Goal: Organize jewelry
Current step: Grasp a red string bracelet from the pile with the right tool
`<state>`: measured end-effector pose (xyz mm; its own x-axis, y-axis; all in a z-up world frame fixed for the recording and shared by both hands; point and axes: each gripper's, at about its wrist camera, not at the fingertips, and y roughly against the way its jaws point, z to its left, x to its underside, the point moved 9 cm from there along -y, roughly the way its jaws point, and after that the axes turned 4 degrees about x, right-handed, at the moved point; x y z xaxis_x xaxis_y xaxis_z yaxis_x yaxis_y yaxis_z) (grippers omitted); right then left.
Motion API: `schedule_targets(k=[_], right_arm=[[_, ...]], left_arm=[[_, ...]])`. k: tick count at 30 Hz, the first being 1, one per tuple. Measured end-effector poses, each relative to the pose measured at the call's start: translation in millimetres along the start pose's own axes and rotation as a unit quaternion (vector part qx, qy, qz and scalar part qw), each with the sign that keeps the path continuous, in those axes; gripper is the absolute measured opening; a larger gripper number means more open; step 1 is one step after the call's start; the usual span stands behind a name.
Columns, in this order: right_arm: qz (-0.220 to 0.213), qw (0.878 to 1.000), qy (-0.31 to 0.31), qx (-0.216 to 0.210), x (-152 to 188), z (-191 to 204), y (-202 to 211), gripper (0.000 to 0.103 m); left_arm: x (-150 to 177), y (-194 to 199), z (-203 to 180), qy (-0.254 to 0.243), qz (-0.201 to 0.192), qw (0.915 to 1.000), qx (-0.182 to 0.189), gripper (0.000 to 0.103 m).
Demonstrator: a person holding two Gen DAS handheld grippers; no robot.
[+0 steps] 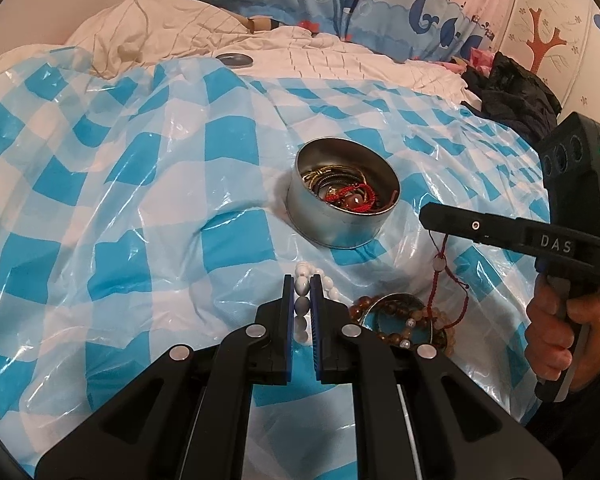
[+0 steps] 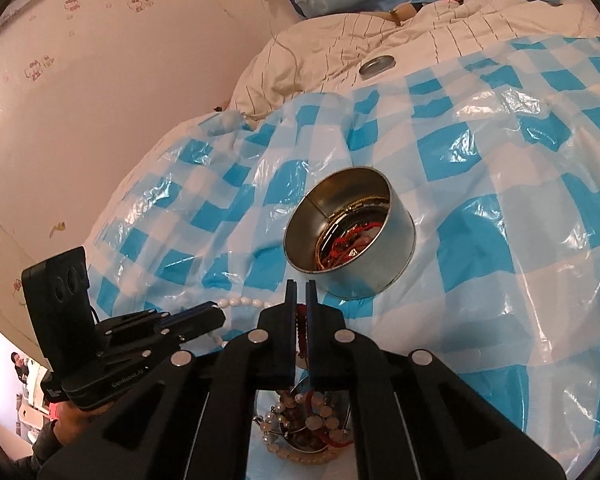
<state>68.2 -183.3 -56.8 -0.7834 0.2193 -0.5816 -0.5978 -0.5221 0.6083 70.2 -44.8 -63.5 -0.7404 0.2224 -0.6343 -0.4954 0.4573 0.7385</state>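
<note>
Fingers of the left gripper (image 1: 302, 294) were clamped on one white oval-bead strand (image 1: 302, 286); the right gripper (image 2: 300, 300) pinched one red cord bracelet (image 2: 301, 322), one round metal tin (image 2: 374, 256) at one o'clock.

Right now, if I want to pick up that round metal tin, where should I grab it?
Probably pinch the tin's thin upright wall at the bare near rim, coming down from above with one claw finger inside. It stands open-topped, and its round body looks too wide to span.

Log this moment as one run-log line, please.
left gripper: shut on white bead strand | right gripper: shut on red cord bracelet | tin: holds jewelry
</note>
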Motion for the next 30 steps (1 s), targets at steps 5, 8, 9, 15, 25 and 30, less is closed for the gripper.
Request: schedule_targets(k=[5,8,9,15,25,30], right_arm=[[-0.006,1.0,-0.003,0.0,-2,-1,3,0.005],[-0.008,1.0,-0.006,0.0,-3,-3,4,0.005],[-0.008,1.0,-0.006,0.001,-3,-3,4,0.005],[-0.012,1.0,-0.013,0.002,-4,-7,6,0.005],[-0.02,1.0,-0.021,0.003,-8,-11,9,0.005],[-0.025,0.999,-0.029,0.008,-10,-16,12,0.005]], left_arm=[[-3,-1,-6,-0.01,-0.002,0.9999,-0.004,0.007],[-4,-1,-8,-0.014,-0.003,0.9999,-0.005,0.007],[-5,-1,-9,-0.015,-0.003,0.9999,-0.006,0.007],[-5,-2,-14,-0.027,-0.003,0.9995,-0.014,0.007],[-7,-4,-20,-0.044,-0.005,0.9987,-0.024,0.007],[-7,-3,-22,-0.048,-0.006,0.9985,-0.027,0.007]])
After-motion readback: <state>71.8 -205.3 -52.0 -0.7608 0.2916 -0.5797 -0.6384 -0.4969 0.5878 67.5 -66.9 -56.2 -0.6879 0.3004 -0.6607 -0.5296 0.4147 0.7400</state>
